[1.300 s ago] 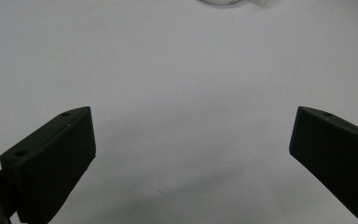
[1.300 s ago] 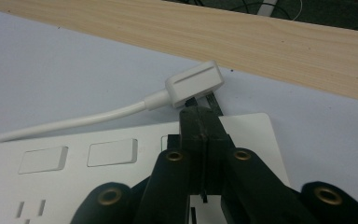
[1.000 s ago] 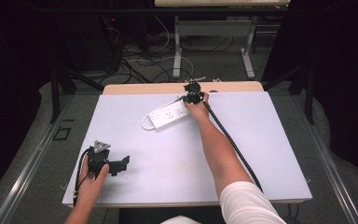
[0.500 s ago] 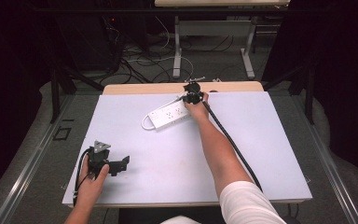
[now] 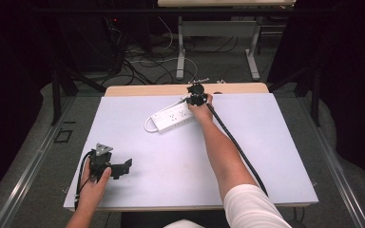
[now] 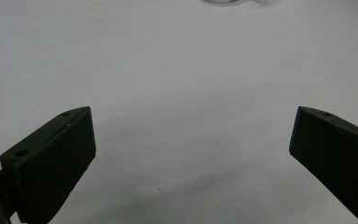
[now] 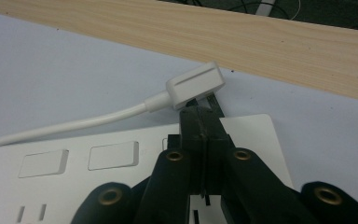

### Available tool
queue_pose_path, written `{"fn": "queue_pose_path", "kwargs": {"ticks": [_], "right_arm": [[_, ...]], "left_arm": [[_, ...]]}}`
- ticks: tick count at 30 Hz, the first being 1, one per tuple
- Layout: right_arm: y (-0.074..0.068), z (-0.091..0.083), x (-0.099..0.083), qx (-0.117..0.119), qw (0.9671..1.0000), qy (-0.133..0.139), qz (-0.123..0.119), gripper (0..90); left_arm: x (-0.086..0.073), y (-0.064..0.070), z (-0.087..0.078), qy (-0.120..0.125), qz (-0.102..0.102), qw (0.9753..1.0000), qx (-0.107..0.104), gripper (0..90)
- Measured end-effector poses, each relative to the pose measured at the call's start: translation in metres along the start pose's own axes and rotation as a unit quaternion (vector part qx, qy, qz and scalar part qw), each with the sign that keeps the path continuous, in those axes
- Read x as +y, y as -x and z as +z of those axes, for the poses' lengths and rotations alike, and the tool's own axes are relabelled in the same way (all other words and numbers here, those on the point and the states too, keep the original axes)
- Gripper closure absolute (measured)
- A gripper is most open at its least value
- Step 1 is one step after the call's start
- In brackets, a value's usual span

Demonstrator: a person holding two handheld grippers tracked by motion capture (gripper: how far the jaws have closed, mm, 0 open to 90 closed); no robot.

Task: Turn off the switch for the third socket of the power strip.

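Item: white power strip [image 5: 172,115]. Lay flat on the white sheet [image 5: 266,142] covering the tabletop, near the far edge and about midway along it, set at a slant. Its white cable [image 5: 148,126] looped from the nearer-left end; in the right gripper view the cable [image 7: 74,122] ran to a white flat plug [image 7: 196,85] resting beside the strip's [image 7: 74,182] end, close to the bare wooden strip of tabletop [image 7: 284,42] along the far edge.

Item: right gripper [image 5: 196,95]. Stood at the strip's far-right end, over it. In its own view the right gripper [image 7: 205,122] had its jaws pressed together, their tips just under the plug and touching or nearly touching it; whether anything was pinched between them could not be told.

Item: left gripper [image 5: 120,167]. Held low over the sheet near the near-left corner, well apart from the strip. In its own view the jaws stood spread wide with bare sheet [image 6: 191,93] between them.
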State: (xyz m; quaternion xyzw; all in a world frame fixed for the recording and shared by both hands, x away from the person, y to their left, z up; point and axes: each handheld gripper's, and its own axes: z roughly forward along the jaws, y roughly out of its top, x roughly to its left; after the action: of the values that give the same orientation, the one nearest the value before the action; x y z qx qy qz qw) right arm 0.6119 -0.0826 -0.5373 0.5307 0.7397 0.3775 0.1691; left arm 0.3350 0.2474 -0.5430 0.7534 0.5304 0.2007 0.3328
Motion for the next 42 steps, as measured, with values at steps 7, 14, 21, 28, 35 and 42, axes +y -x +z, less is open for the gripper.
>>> {"fn": "queue_pose_path", "kwargs": {"ticks": [7, 14, 21, 28, 35, 42], "right_arm": [[0.002, -0.0005, 0.0005, 0.001, 1.0, -0.001, -0.004, 90.0], [0.0023, -0.0005, 0.0004, 0.002, 1.0, -0.002, -0.001, 90.0], [0.0039, 0.0002, -0.001, -0.007, 1.0, 0.0, -0.006, 90.0], [0.0074, -0.0008, -0.001, -0.004, 1.0, -0.002, 0.0, 90.0], [0.0082, -0.0016, -0.0006, -0.008, 1.0, -0.003, 0.002, 90.0], [0.0095, -0.0037, -0.0013, -0.017, 0.9998, -0.005, 0.001, 86.3]], "left_arm": [[-0.0004, 0.0008, 0.0011, 0.003, 0.0, 1.0, 0.002, 0.3], [-0.0002, 0.0001, 0.0003, -0.003, 0.002, 1.0, -0.002, 0.3], [-0.0008, 0.0005, 0.0011, 0.004, 0.001, 1.0, 0.003, 0.3], [-0.0008, 0.0009, 0.0018, 0.005, 0.001, 1.0, 0.003, 0.3], [-0.0004, 0.0005, 0.001, 0.0, 0.001, 1.0, 0.0, 0.3], [-0.0009, 0.0008, 0.0015, 0.005, 0.001, 1.0, 0.003, 0.3]]}}
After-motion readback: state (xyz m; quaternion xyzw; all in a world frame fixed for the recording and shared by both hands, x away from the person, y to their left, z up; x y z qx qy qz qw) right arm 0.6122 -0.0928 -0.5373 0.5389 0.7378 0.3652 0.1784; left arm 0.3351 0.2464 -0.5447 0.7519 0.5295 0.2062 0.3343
